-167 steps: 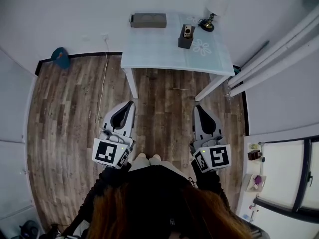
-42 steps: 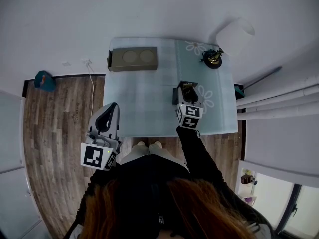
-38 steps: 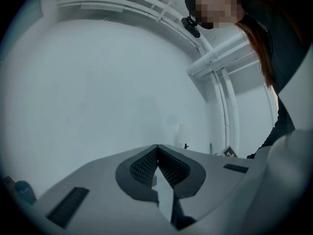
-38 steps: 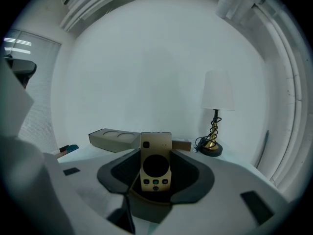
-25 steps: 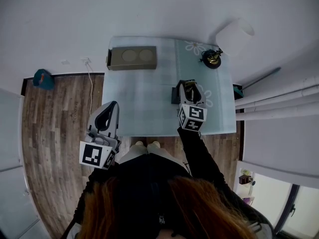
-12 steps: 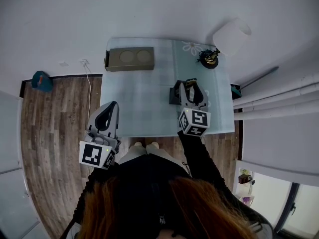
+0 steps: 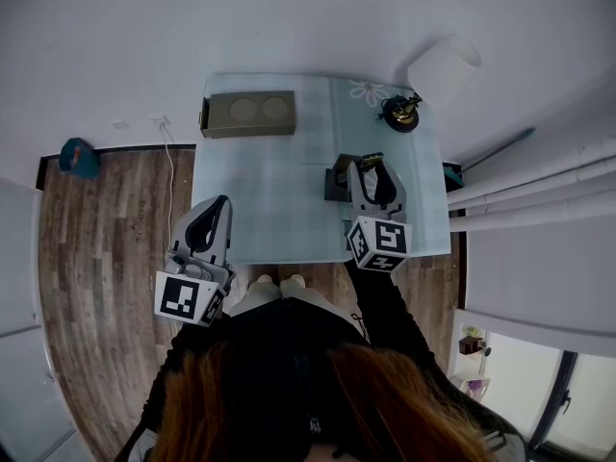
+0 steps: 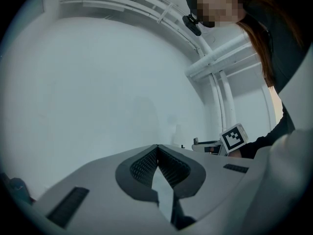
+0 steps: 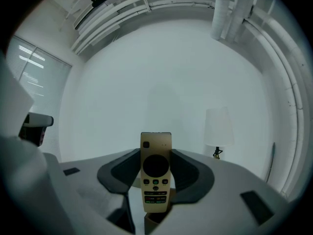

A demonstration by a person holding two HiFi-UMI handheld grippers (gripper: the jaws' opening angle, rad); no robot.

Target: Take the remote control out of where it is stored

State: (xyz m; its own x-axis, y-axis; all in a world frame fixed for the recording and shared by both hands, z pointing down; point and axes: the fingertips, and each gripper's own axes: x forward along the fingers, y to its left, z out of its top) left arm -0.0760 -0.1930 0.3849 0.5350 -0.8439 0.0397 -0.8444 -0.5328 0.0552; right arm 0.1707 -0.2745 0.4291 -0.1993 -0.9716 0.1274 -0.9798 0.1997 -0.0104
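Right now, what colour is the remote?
Pale yellow-gold remote with a black circle; clearest in the right gripper view.

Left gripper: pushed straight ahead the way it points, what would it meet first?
Probably the white wall. The left gripper, jaws together, shows nothing nearer, though its body hides the table below.

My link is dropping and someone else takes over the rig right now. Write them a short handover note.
Right gripper: shut on the remote control, which stands upright between its pads, over the table right beside the black holder.
Left gripper: shut, empty, at the table's near edge.
Done: remote gripped. Whether its lower end is fully clear of the holder cannot be told.
Left: probably lift it clear, holding it upright.
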